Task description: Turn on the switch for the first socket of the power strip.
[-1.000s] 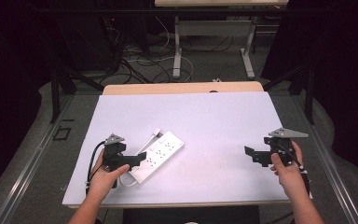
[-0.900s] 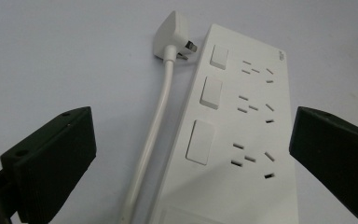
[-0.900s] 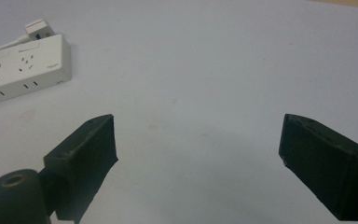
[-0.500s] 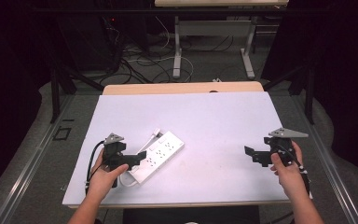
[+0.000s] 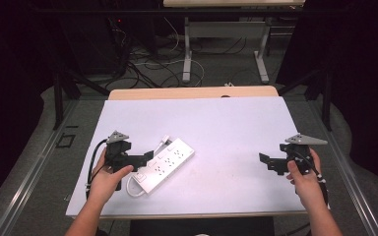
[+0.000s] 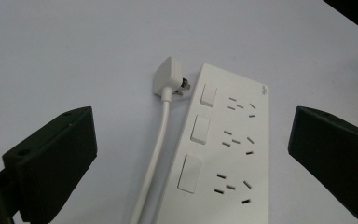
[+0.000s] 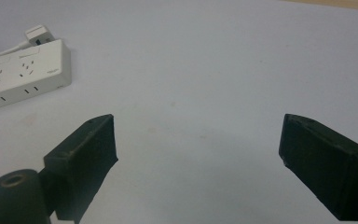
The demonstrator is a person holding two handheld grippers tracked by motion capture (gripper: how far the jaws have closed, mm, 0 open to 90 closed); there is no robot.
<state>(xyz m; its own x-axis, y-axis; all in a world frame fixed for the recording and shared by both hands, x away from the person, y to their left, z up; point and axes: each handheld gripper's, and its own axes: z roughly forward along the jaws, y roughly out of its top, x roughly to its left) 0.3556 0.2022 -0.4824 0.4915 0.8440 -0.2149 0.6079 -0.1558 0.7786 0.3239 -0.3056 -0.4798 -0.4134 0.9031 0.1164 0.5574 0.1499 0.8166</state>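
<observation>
Left gripper (image 5: 145,158) unmoved at power strip (image 5: 165,163), right gripper (image 5: 266,160) unmoved

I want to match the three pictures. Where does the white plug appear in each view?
High view: the white plug lies left of centre, beside the power strip's far end.
Left gripper view: upper centre.
Right gripper view: top left corner.
Shared landmark: the power strip.

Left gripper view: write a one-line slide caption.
Open left claw poised over a white power strip, its cord and plug lying alongside on the white table.
</observation>
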